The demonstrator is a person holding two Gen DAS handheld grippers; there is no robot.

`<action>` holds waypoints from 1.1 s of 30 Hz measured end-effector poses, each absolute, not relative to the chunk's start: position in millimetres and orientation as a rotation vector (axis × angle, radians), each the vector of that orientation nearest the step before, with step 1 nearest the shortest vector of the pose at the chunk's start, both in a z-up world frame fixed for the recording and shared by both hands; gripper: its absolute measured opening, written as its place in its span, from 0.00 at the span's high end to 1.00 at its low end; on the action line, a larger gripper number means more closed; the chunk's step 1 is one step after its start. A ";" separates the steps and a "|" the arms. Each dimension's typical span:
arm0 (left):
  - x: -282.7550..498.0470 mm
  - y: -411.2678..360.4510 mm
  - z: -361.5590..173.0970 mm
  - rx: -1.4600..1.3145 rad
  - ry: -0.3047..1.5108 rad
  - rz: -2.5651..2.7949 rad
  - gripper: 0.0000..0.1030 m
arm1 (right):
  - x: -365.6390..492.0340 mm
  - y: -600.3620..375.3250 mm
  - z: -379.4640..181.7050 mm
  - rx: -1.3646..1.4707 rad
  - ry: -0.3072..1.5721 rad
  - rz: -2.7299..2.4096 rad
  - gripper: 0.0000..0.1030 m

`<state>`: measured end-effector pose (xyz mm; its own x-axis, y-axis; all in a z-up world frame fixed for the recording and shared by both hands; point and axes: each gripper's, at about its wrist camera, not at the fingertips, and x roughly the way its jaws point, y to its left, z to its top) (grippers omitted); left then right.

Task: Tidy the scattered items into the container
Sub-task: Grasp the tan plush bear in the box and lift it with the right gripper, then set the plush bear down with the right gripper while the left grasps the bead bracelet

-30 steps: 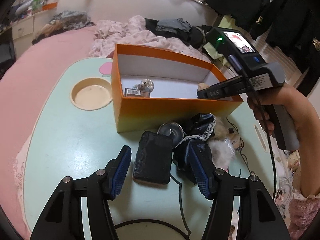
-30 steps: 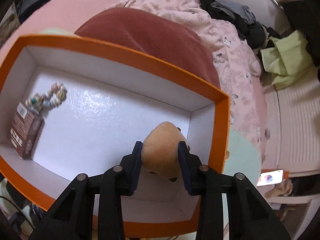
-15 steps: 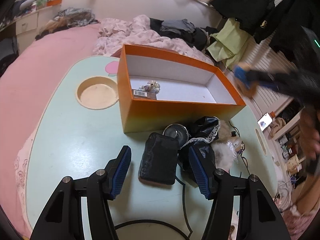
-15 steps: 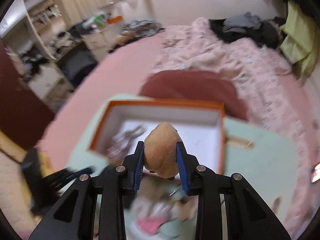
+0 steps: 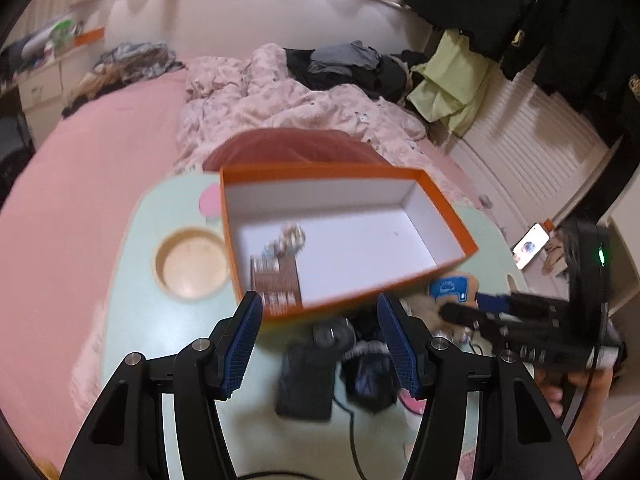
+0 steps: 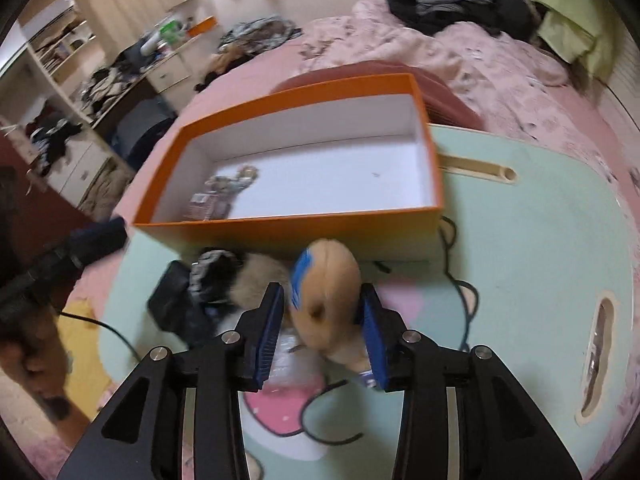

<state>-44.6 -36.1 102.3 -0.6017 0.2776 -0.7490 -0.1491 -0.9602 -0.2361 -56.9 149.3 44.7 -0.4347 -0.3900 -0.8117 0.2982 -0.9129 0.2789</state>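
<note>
An orange box (image 5: 448,216) (image 6: 280,228) with a white inside stands on the mint table (image 5: 132,312) (image 6: 532,224). It holds a brown packet (image 5: 276,280) and a bead trinket (image 5: 290,238). My right gripper (image 6: 322,324) has its pads spread, with a tan plush toy (image 6: 326,300) between them, in front of the box. The toy also shows in the left wrist view (image 5: 454,290). My left gripper (image 5: 320,332) is open and empty above a black wallet (image 5: 306,380), a round tin (image 5: 332,332) and a black lacy pouch (image 5: 368,372).
A round wooden dish (image 5: 191,265) sits in the table left of the box. A black cable (image 6: 460,280) runs over the table. A pink bed (image 5: 68,200) with rumpled bedding (image 5: 288,108) lies behind. A phone (image 5: 530,245) lies at the right.
My right gripper has come out of the box with the plush toy, swung back to the table in front of the box, and its pads have spread. My left gripper has risen.
</note>
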 end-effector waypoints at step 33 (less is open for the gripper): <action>-154.2 16.4 37.0 -1.686 0.337 2.515 0.83 | -10.2 195.6 50.3 1.130 -0.414 -2.446 0.41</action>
